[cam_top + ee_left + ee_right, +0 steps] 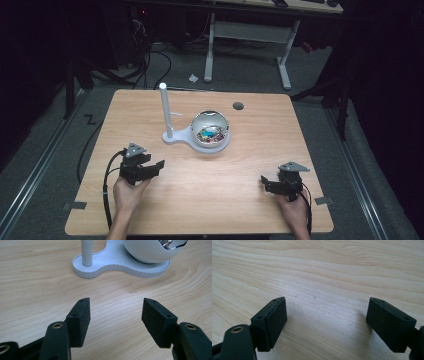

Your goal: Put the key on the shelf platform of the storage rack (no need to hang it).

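A white stand (186, 138) sits at the table's middle, with an upright white post (165, 110) and a round white bowl (210, 128) holding several small colourful pieces. My left gripper (155, 166) rests low at the front left, open, nothing between its jaws; it points toward the stand's base (110, 266) and the bowl (152, 250). My right gripper (265, 184) lies at the front right, open over bare wood. In the left gripper view the gripper (116, 315) has bare table between its pads. In the right gripper view the gripper (325, 317) stands wide apart.
The wooden table (250, 165) has a dark round cable hole (238, 106) at the back right. Black cables trail off the left edge. Beyond the table stand a white desk frame (250, 45) and a dark floor.
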Available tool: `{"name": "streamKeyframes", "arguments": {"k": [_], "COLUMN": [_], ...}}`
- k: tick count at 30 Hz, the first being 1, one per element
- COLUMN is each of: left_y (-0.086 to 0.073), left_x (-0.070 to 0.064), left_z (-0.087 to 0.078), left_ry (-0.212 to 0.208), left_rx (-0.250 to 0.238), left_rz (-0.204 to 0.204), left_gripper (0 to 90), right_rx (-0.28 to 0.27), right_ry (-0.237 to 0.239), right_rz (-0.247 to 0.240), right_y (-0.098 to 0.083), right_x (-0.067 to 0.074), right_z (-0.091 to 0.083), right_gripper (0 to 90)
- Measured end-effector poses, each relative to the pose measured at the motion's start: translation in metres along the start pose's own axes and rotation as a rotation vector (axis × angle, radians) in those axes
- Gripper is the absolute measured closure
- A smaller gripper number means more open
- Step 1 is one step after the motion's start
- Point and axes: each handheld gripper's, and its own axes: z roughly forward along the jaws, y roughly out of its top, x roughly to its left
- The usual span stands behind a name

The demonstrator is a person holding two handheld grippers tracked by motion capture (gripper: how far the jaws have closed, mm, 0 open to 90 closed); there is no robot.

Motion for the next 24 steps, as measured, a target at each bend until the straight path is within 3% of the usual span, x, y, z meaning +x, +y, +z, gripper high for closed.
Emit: {"name": "streamKeyframes", "arguments": {"k": [6, 13, 18, 20, 24], "left_y": [-0.01, -0.027, -0.039, -0.042, -0.049], "left_x": [0.001, 0.001, 0.003, 0.002, 0.001], "left_z": [0.007, 0.022, 0.033, 0.034, 0.034], "left_ry": [0.012, 0.087, 0.167, 0.192, 0.197], "left_rx": [0.021, 0.067, 0.102, 0.083, 0.03], "left_rz": [-0.012, -0.015, 0.006, 0.029, 0.029], "left_gripper": [39.9, 36.6, 34.9, 33.3, 30.2], "right_rx": [0.0, 0.0, 0.0, 0.0, 0.0], "right_ry": [0.0, 0.0, 0.0, 0.0, 0.0], "right_rz": [0.0, 0.0, 0.0, 0.0, 0.001], "right_y": [0.0, 0.0, 0.0, 0.0, 0.0], "right_x": [0.0, 0.0, 0.0, 0.0, 0.0], "right_z": [0.0, 0.0, 0.0, 0.0, 0.0], "right_gripper": [17.0, 17.0, 17.0, 17.0, 17.0]}}
